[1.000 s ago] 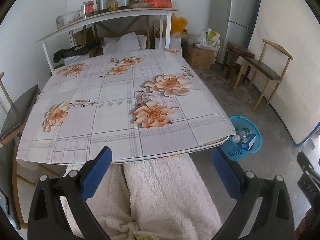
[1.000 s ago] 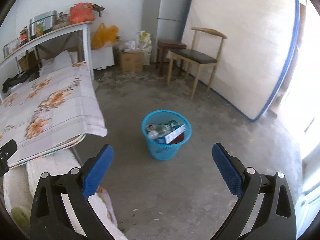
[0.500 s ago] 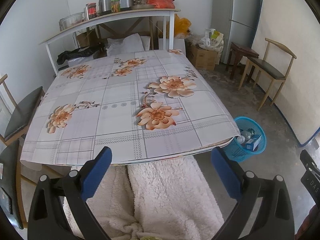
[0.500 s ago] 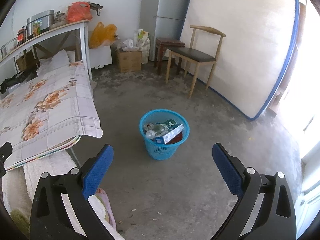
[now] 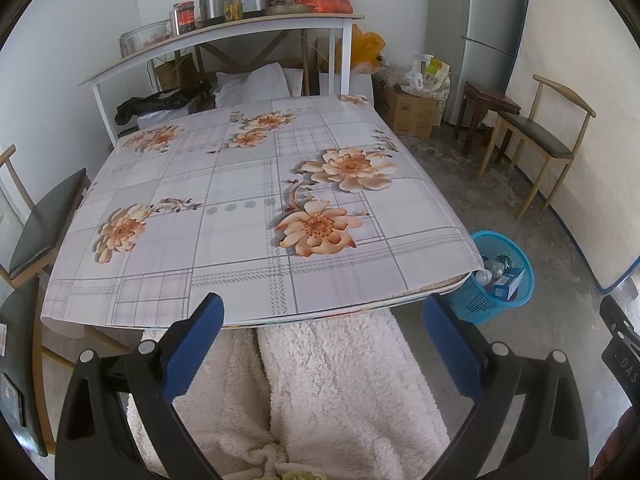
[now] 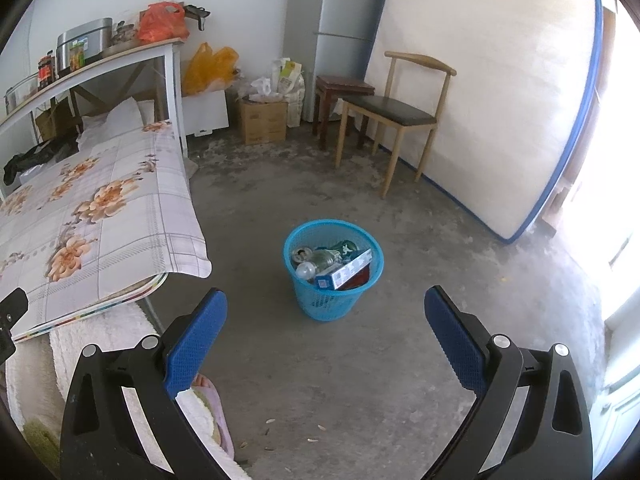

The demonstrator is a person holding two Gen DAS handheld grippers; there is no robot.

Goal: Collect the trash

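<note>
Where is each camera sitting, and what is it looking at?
Left wrist view: sits on the left hand-held gripper, faces the flowered table; open blue fingers and fluffy white clothing show.
Right wrist view: sits on the right hand-held gripper, faces the floor and blue trash basket; open blue fingers show.
Shared: table, basket, shelf, wooden chair, fridge.

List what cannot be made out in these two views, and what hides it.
- Bin in the left view: its near side is hidden by the table corner.
- Bin contents in the right view: lower items are hidden under the box.
- Jars on the shelf in the left view: labels too small to read.
- Floor under the table in both views: hidden by the cloth.
</note>
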